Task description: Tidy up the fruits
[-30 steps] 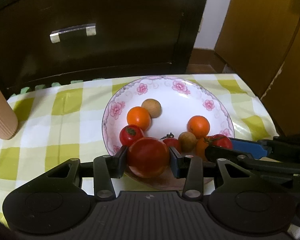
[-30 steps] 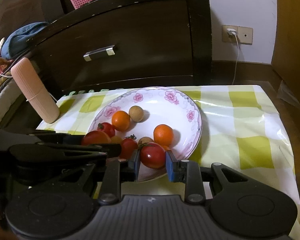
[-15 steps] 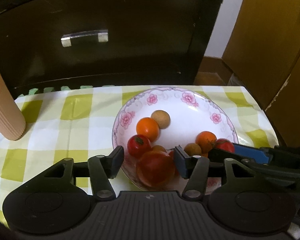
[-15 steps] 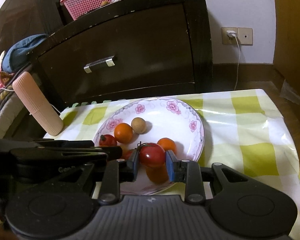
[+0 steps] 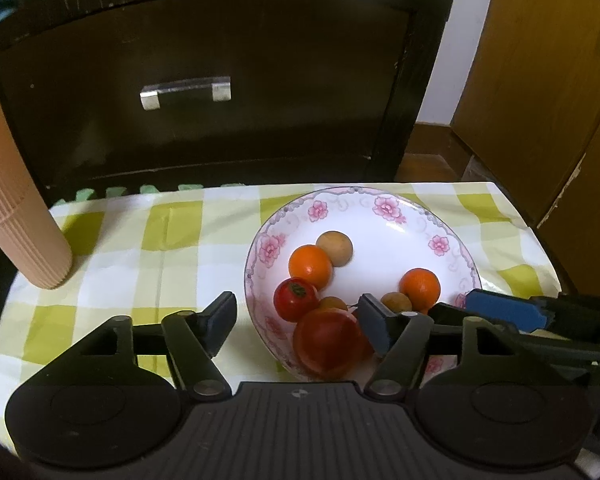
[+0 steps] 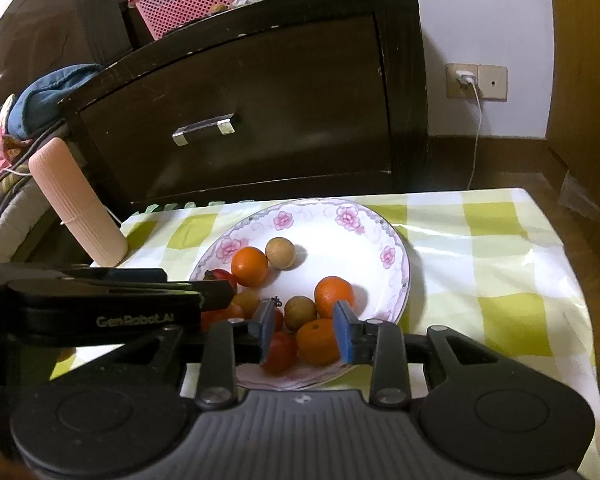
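A white plate with pink flowers (image 5: 380,232) (image 6: 340,236) sits on the checked cloth and holds several fruits. A large red tomato (image 5: 327,342) lies at its near rim, with a small tomato (image 5: 295,299), oranges (image 5: 310,266) (image 5: 420,286) and brown round fruits (image 5: 334,243) behind. My left gripper (image 5: 300,320) is open and empty above the near rim, the large tomato just below it. My right gripper (image 6: 303,331) is open above the near rim; a red tomato (image 6: 279,353) and an orange (image 6: 318,341) lie below it.
A ribbed pink cylinder (image 5: 16,208) (image 6: 78,208) stands at the table's left edge. A dark drawer cabinet (image 5: 220,92) rises behind the table. A pink basket (image 6: 180,0) sits on top of it. The green checked cloth (image 6: 500,280) extends to the right.
Both grippers opened and let their tomatoes go onto the plate. Both pulled back and up from the plate.
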Motion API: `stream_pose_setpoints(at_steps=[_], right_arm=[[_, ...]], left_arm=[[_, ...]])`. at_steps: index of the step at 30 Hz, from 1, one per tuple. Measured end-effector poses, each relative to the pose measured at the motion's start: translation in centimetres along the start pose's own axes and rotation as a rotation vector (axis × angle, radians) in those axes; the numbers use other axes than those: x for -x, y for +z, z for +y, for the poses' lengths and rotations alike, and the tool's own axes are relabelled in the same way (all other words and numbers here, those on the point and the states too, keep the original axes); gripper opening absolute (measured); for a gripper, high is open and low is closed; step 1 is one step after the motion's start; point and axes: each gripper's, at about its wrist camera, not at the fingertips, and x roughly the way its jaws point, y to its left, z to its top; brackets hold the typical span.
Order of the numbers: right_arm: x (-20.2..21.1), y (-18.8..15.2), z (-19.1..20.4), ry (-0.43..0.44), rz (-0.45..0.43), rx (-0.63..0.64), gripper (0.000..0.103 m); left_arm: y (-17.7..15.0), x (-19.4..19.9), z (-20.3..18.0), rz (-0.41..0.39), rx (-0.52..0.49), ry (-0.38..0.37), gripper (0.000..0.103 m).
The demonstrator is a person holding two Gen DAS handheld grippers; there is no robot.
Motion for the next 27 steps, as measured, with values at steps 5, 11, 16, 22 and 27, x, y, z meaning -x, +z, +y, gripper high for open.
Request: stream_pose_setpoints(at_steps=[5, 11, 16, 22, 27], right_arm=[[1.0, -0.3, 0.3, -0.006, 0.004, 0.009, 0.033], [2.6, -0.7, 0.5, -0.004, -0.003, -0.002, 0.034], [3.8, -1.1, 0.8, -0.02, -0.018, -0.011, 0.034], [5.6, -2.3, 1.3, -0.028, -0.025, -0.017, 0.035], [7.5, -3.2, 1.9, -0.027, -0.053, -0.047, 0.038]], left_arm=[[-0.6, 1.4, -0.5, -0.024, -0.033, 0.045, 0.081], [-1.3, 3.3, -1.0, -0.057, -0.063, 0.086, 0.087], [-1.8, 4.5, -1.0, -0.067, -0.045, 0.09, 0.092], [-2.5, 6.3, -0.5, -0.111, 0.003, 0.107, 0.103], [-3.4, 8.2, -1.2, -0.149, -0.037, 0.169, 0.103]])
